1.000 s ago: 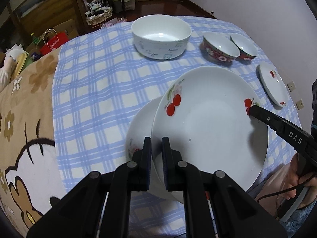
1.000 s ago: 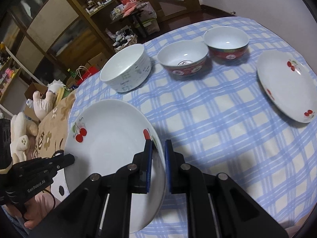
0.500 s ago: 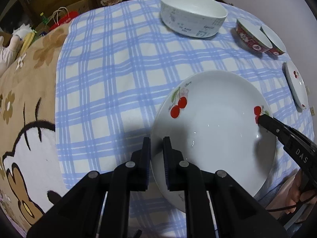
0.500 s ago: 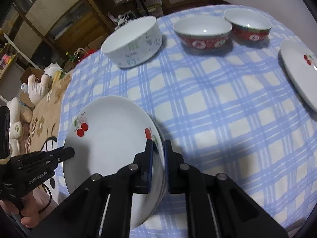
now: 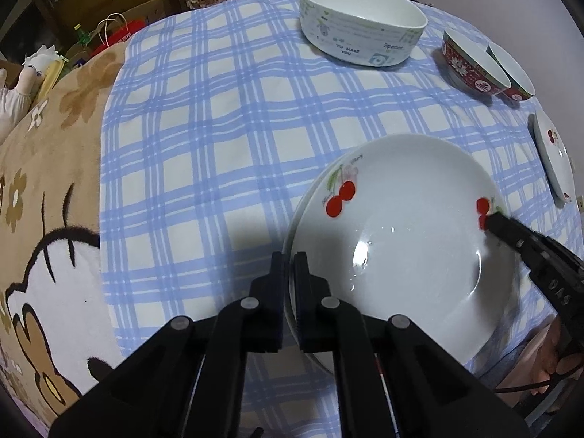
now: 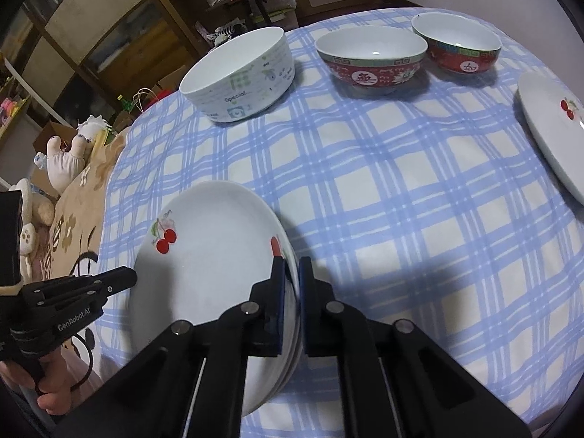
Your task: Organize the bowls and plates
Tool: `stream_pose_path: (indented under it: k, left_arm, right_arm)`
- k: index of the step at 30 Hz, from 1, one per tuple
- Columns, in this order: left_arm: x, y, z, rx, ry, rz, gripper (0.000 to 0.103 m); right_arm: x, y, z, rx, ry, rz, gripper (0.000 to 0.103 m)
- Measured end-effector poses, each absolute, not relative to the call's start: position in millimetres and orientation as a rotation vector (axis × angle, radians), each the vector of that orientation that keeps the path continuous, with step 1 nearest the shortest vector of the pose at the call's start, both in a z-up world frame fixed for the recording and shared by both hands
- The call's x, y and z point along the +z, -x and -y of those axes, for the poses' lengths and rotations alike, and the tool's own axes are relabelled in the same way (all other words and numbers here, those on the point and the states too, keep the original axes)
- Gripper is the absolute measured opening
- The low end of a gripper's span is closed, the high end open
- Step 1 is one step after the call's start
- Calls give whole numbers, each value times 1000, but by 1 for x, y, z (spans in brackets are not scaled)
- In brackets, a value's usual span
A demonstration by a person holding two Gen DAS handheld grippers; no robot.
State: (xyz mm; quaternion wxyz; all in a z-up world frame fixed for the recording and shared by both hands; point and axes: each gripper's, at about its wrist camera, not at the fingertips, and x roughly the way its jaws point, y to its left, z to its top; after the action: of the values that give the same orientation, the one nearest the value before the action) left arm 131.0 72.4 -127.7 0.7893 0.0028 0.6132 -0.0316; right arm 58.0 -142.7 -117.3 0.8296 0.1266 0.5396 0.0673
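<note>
Two grippers hold one cherry-print plate (image 5: 408,241) from opposite sides, at the near edge of a table covered by a blue-and-white checked tablecloth (image 5: 226,138). The left gripper (image 5: 289,273) pinches the plate's left rim between its fingers; the right gripper (image 6: 291,277) pinches the opposite rim, one finger inside the plate and one outside. In the right wrist view further rims show beneath the held rim, so the plate sits on a stack of like plates; whether it rests fully on them cannot be told.

Toward the far side of the table stands a large white bowl with printed lettering (image 6: 239,76). To its right are two red patterned bowls, a larger one (image 6: 370,60) and a smaller one (image 6: 461,45), side by side and nearly touching. A second cherry-print plate (image 6: 551,127) lies alone at the table's right edge, well apart from the held plate.

Left of the tablecloth lies a brown cartoon-print blanket (image 5: 40,197), with a plush toy (image 6: 69,157) beyond it.
</note>
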Motion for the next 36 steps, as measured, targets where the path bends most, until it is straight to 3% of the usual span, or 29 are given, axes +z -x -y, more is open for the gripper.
stream_pose_path:
  k: [9,26,28,31,34,36]
  left_arm:
    - [-121,-126,-69,-78,-23,-1287,9]
    - [-92,-115,-29,-219,-112,-1193,26]
    - [-84,-113,-19,-252,-118,-1174,34]
    - [-69,-115,3,-295,-133,-1139,48]
    - [-59,-121,21,-338,-99,-1129,69]
    - [-51,-126,37,-373,-76,-1110,80]
  right_arm:
    - [-125,-53,143,147,-228,-1158,9]
    - [-98,-47,178,71,-260,-1113,11]
    - [-92,-45,189,49,-269,-1107,19]
    - [-81,-42,207,27,-292,-1077,48]
    - [-71,-40,227,1,-306,-1054,53]
    - [-64,-39,242,-27,-311,-1041,66]
